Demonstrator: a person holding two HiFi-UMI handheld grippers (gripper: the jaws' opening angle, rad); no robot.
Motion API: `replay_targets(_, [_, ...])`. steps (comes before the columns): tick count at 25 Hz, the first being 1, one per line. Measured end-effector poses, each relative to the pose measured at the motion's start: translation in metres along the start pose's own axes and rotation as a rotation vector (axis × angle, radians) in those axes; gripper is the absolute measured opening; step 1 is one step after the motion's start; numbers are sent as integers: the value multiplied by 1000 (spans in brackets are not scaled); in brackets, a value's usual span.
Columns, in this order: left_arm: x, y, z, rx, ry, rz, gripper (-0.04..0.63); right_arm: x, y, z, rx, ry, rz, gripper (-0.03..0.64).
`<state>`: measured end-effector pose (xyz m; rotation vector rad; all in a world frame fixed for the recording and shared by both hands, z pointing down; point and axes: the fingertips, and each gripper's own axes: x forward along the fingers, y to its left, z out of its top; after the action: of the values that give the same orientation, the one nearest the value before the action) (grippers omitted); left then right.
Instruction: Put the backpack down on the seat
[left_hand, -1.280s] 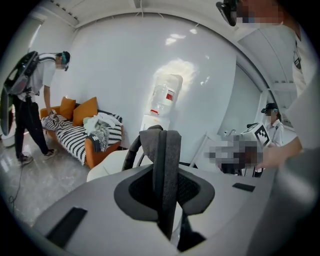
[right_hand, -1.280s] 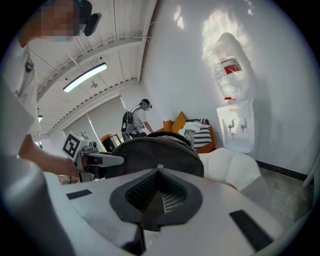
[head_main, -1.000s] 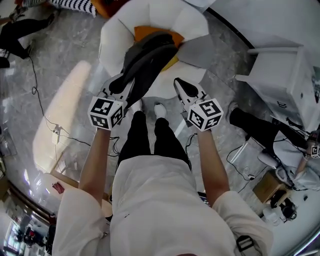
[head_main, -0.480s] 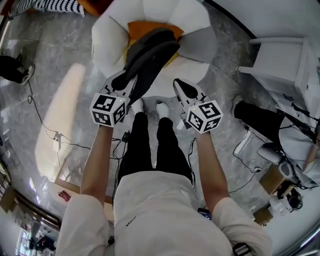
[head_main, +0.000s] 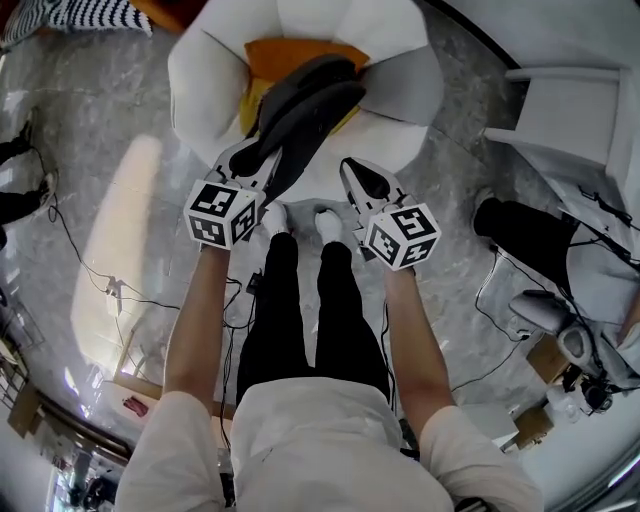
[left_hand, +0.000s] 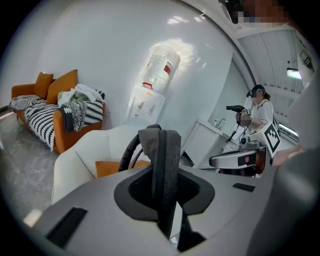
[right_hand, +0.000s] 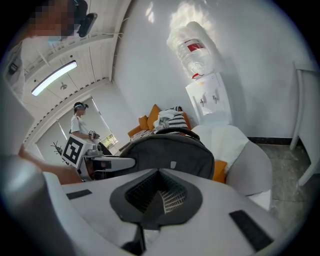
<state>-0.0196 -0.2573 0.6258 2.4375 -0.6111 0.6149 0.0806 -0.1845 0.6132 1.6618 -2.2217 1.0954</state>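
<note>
Overhead, the head camera looks down on a person standing before a white armchair (head_main: 205, 75) with an orange cushion (head_main: 290, 55). At left, the left gripper (head_main: 243, 160) is clenched on a grey strap (left_hand: 162, 160) of the backpack (head_main: 300, 110). The dark grey backpack stretches from that gripper across the seat, its far end over the cushion. At right, the right gripper (head_main: 352, 172) has its jaws closed together with nothing between them, near the backpack's lower end, at the seat's front edge.
</note>
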Motion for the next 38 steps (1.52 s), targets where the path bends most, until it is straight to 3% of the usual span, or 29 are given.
replay_targets(25, [102, 42, -10, -103, -43, -254, 75, 70, -62, -40, 54, -35, -53, 23])
replay_targets(32, [131, 61, -26, -200, -40, -347, 74, 90, -70, -49, 62, -36, -53, 23])
replay_targets(38, [148, 77, -31, -205, -29, -363, 74, 101, -74, -51, 66, -37, -53, 23])
